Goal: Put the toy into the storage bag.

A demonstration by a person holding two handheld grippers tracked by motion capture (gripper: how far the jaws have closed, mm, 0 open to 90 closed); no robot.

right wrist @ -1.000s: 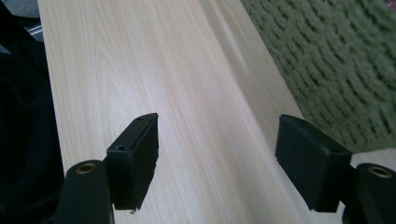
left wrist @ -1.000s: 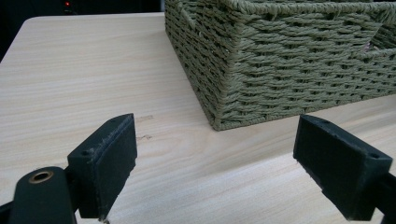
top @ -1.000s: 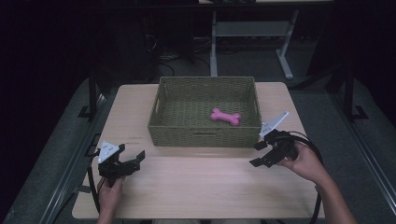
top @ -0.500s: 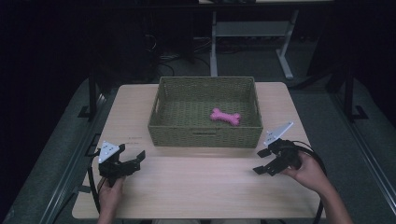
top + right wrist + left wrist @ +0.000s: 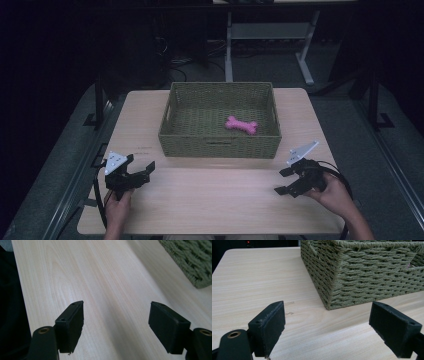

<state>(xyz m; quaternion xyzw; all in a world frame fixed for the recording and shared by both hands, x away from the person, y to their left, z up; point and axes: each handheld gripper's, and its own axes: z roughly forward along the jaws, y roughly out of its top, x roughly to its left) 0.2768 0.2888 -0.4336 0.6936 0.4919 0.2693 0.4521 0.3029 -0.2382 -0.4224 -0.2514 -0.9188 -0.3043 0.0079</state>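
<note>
- Pale wooden table (image 5: 215,200): smooth, matt grain.
- Olive-green woven basket (image 5: 220,145): rough, twisted cord weave.
- Pink bone-shaped toy (image 5: 242,125): smooth, rubbery-looking.
- Black gripper pads (image 5: 270,327): matt, slightly grainy, plastic-looking.

**Camera arrangement at the work table**

High view: fixed above the near side, looking forward and down over the whole table (image 5: 210,200), from some way off. Left gripper view: low and close to the tabletop, facing along its own jaws toward the near corner of the woven basket (image 5: 362,277). Right gripper view: low and close, tilted down at bare wood, with a basket corner at its upper right. All three views share the tabletop and the basket.
</note>
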